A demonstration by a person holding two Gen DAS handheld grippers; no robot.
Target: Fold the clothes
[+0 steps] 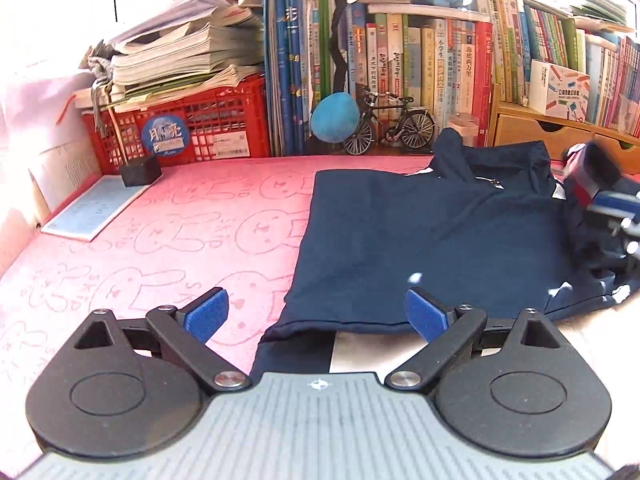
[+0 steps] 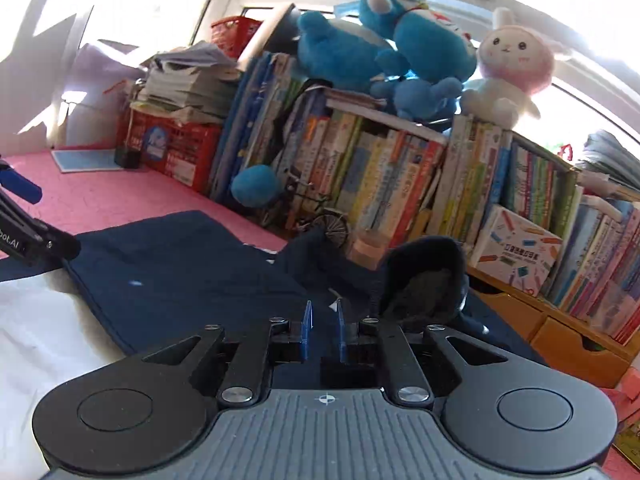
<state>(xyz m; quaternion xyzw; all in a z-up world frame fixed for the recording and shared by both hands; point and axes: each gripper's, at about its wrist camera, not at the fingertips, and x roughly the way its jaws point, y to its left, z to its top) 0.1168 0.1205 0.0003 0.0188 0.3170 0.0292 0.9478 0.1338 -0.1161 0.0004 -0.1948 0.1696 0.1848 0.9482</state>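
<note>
spreading wide at the bottom of the left wrist view, the left gripper has its blue pads far apart and nothing between them. it hangs over the near hem of the navy garment, which lies mostly flat on the pink rabbit-print cloth covering the table.

in the right wrist view the right gripper shows its two blue pads standing close together with a thin slot left between them – no cloth can be seen pinched there, though dark fabric lies right below and beyond the tips. just past its right side a fold of the garment stands up in a rounded hump; the rest of the navy cloth spreads away to the left.

at the right edge of the left view the other gripper appears as a blurred dark and blue shape beside the rumpled far corner of the garment.

farther back, against the wall, stands a small model bicycle next to a blue plush ball. behind them runs a row of upright books. a red crate piled with papers sits to the left – blue and pink plush toys sit on top of the books.
</note>
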